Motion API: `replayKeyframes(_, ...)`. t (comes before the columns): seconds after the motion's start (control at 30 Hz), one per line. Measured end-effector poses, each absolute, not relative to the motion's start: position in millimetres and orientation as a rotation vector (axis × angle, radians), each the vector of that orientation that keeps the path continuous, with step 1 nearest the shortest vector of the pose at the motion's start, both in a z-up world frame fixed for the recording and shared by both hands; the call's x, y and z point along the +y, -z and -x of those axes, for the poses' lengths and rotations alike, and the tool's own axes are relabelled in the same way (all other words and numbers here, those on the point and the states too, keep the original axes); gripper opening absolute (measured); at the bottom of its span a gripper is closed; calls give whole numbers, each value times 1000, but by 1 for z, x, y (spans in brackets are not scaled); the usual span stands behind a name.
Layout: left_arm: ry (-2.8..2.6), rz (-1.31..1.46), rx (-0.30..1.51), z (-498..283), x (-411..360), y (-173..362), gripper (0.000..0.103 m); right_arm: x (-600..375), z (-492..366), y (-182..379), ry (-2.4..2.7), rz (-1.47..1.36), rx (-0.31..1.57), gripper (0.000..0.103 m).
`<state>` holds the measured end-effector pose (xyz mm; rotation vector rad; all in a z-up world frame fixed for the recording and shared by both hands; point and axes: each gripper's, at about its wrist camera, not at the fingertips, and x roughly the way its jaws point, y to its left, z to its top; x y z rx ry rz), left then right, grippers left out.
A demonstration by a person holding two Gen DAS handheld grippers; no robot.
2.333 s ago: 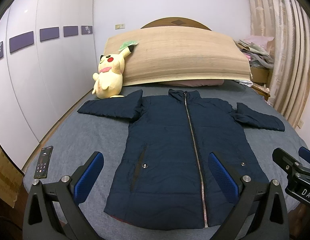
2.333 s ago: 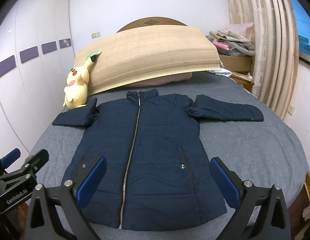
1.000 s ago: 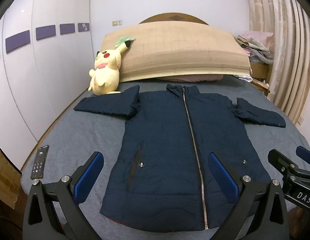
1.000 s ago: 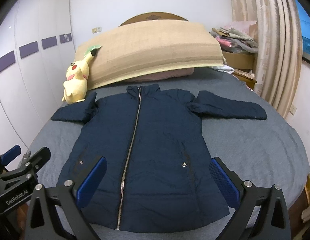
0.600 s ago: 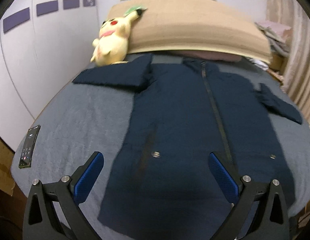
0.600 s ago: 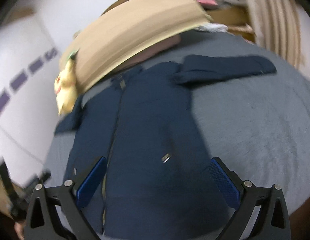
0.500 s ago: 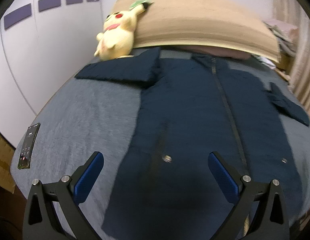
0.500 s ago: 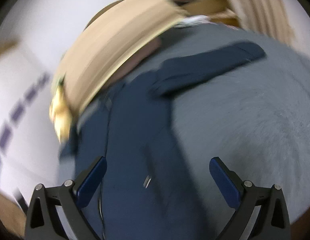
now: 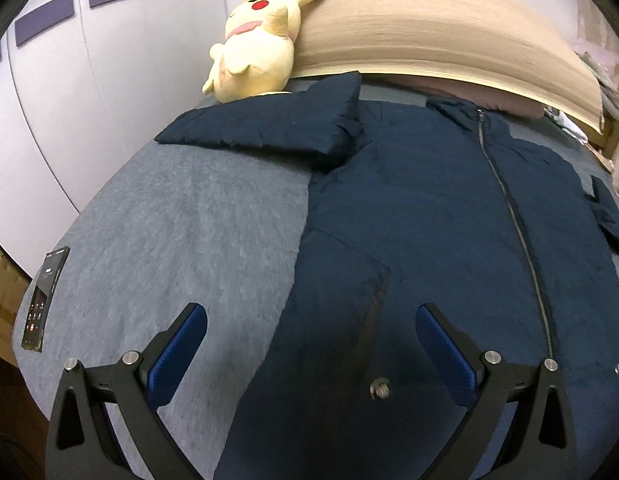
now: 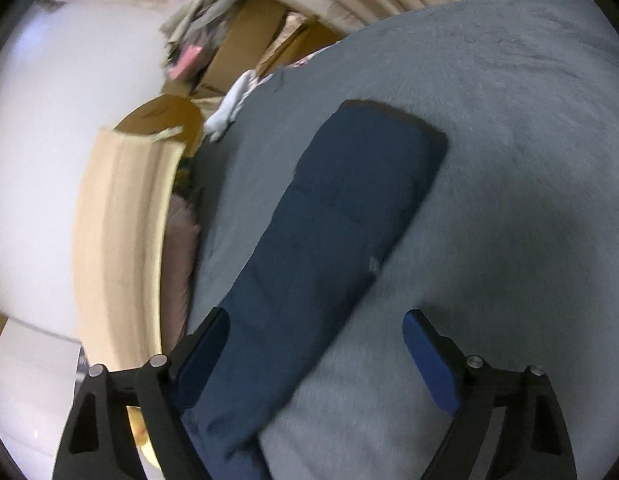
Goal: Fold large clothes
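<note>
Garment: a dark navy quilted zip-front jacket [image 9: 429, 216] lies face up, spread flat on the grey fleecy bed cover [image 9: 181, 240], both sleeves out to the sides.

Left gripper: the left gripper [image 9: 309, 344], black with blue pads, is released with its jaws wide; the jacket's side edge near the hem runs between the fingers and a metal pocket snap [image 9: 380, 387] lies just inside the right-hand finger. The pads do not press on the cloth.

Right gripper: the right gripper [image 10: 317, 340] has just been narrowing its jaws a little, yet they stand apart and hold nothing; the jacket's right sleeve [image 10: 341, 232] stretches away ahead of the fingers, its near part just beside the left-hand finger, its cuff far beyond the tips.

Step in hand: judging from the poses, reaching for holds to fold the sleeve and side inward.

Doing it well: I would take the sleeve further toward the cuff and bite both layers of the padded cloth, since thick slippery fabric may slide out of a shallow pinch; then lift only enough to clear the body and lay it straight across the zip.

Containers: cardboard boxes [image 10: 237, 48] stand far beyond the right fingertips, with crumpled cloth piled on them; what is inside cannot be told.

Beside the left fingers: a black phone [image 9: 43, 300] lies well out to the left, at the bed's edge.
</note>
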<state>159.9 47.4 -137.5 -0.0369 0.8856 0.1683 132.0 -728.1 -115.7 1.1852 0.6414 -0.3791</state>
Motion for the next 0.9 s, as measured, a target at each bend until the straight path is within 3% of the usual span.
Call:
replayKeyframes(0.1, -175, 45, 877, -166, 50, 140, 103, -743, -150, 126, 427, -1177, 655, 84)
replayKeyframes(0.17, -178, 55, 878, -168, 52, 143, 103, -749, -163, 132, 452, -1160, 657, 74)
replayKeyframes(0.2, -179, 57, 882, -169, 54, 145, 103, -752, -171, 136, 463, -1150, 673, 56)
replayKeyframes(0.23, -182, 58, 884, -169, 55, 147, 103, -754, -177, 137, 484, -1134, 703, 30)
replayKeyframes(0.27, -180, 59, 885, -169, 56, 148, 103, -755, -185, 136, 514, -1108, 737, 19)
replayKeyframes(0.33, -181, 51, 880, -168, 60, 150, 103, -748, -195, 119, 532, -1013, 760, 10)
replayKeyframes(0.67, -167, 132, 820, -150, 98, 138, 103, -568, -263, -89, 274, -491, 550, 8)
replayKeyframes(0.8, -175, 172, 799, -140, 119, 132, 103, -442, -281, -142, 72, -330, 500, 8)
replayKeyframes(0.9, -184, 199, 785, -133, 134, 129, 103, -366, -296, -141, -22, -266, 530, 8)
